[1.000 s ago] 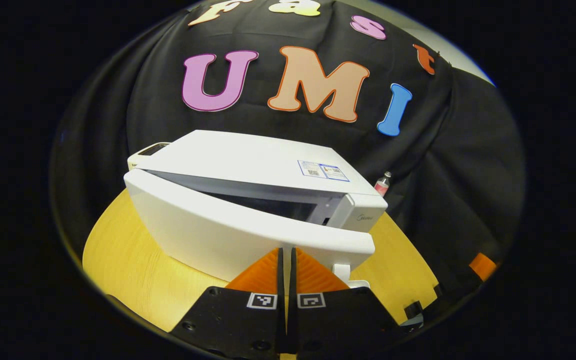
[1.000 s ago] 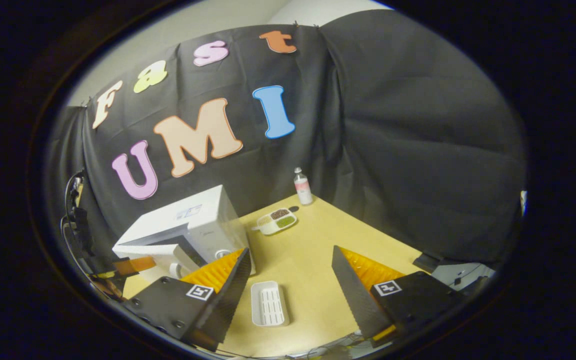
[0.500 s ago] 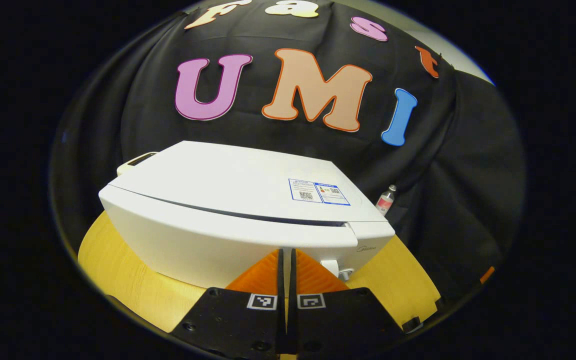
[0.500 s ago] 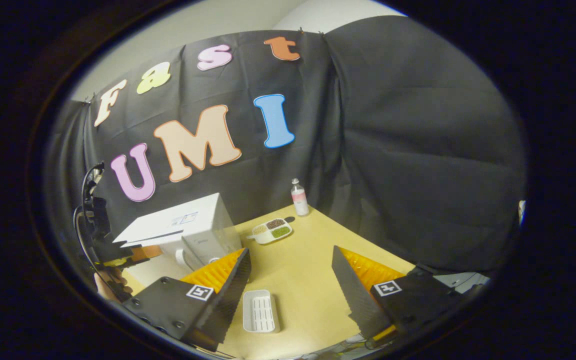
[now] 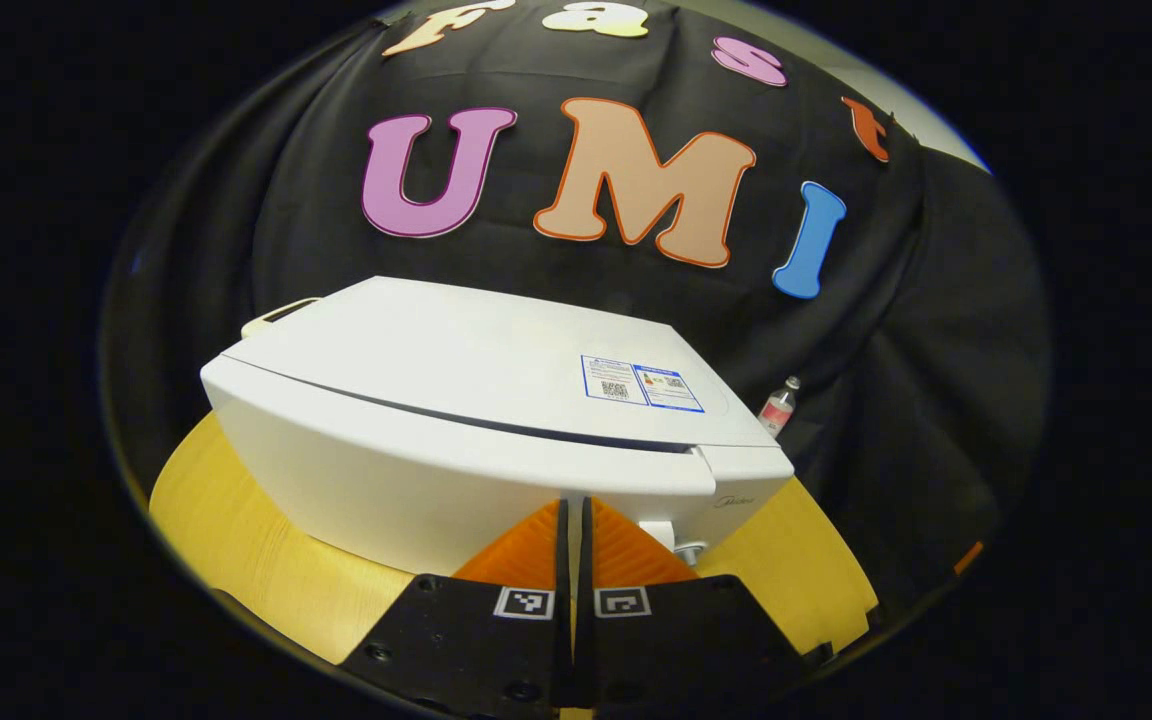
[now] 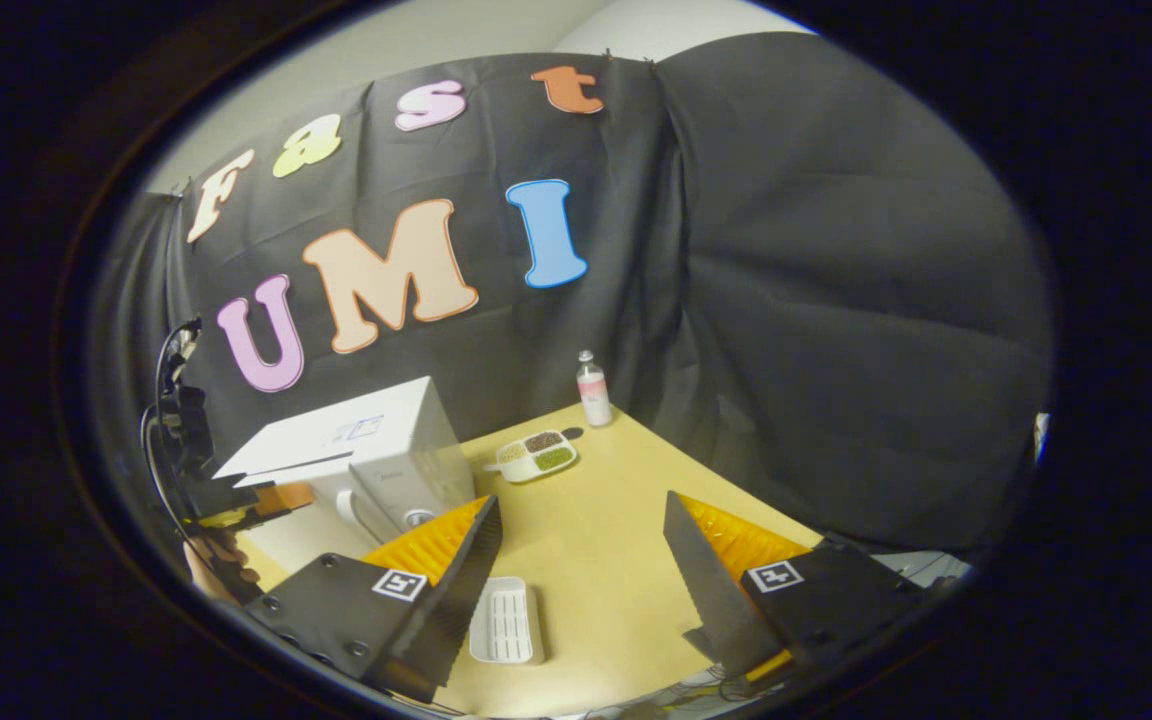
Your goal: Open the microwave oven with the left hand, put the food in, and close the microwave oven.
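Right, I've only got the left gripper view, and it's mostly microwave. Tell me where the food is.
Observer: In the right gripper view, a divided dish of food sits on the table, between the microwave and the bottle.
Operator: Now give me the right gripper.
Observer: The right gripper hangs above the table with its jaws wide apart and nothing between them.
Operator: Report anything lying under it.
Observer: A white slotted tray lies flat on the table beside one of its fingers, and it looks empty.
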`<control>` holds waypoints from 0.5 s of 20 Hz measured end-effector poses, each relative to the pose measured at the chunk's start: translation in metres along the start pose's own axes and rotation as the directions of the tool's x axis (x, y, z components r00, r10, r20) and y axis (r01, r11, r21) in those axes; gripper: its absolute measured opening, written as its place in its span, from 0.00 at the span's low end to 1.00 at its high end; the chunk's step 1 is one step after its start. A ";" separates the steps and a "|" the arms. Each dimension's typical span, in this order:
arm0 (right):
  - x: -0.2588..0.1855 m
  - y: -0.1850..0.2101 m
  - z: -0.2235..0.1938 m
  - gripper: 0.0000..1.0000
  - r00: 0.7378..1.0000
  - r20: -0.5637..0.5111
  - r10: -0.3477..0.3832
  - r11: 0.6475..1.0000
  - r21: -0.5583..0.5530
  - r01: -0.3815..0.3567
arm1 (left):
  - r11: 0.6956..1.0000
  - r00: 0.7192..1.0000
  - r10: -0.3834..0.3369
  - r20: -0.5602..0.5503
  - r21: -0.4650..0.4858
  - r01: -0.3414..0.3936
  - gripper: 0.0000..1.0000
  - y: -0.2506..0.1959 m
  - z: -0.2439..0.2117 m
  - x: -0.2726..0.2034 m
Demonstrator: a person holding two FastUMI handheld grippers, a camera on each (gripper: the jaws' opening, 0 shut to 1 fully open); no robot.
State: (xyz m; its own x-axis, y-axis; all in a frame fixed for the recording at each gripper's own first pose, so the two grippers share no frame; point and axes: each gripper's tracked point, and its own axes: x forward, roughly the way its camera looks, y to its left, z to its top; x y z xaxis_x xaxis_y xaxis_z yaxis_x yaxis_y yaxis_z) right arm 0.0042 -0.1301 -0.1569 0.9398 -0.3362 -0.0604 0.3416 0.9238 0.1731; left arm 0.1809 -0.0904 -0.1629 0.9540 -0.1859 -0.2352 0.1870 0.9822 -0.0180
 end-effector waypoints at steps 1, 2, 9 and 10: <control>0.001 0.001 -0.001 0.92 1.000 -0.002 0.004 1.000 0.001 -0.004 | 1.000 1.000 -0.001 0.002 0.004 0.001 0.00 0.000 0.001 0.000; 0.001 0.001 -0.001 0.92 1.000 -0.006 0.008 1.000 0.003 -0.008 | 1.000 1.000 0.001 0.005 0.008 -0.001 0.02 0.001 0.002 0.000; 0.003 -0.008 0.002 0.92 1.000 0.000 -0.015 1.000 0.017 0.015 | 1.000 1.000 0.025 0.016 0.001 -0.025 0.00 0.001 0.000 0.002; 0.002 -0.009 0.002 0.92 1.000 -0.001 -0.016 1.000 0.016 0.016 | 1.000 1.000 0.024 0.017 0.000 -0.024 0.01 0.001 0.001 0.002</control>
State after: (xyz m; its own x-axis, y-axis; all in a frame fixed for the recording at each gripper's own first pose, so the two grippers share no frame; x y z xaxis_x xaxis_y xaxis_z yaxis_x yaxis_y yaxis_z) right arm 0.0035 -0.1391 -0.1569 0.9344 -0.3503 -0.0644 0.3561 0.9153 0.1883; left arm 0.1832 -0.0901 -0.1627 0.9621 -0.1627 -0.2188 0.1641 0.9864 -0.0121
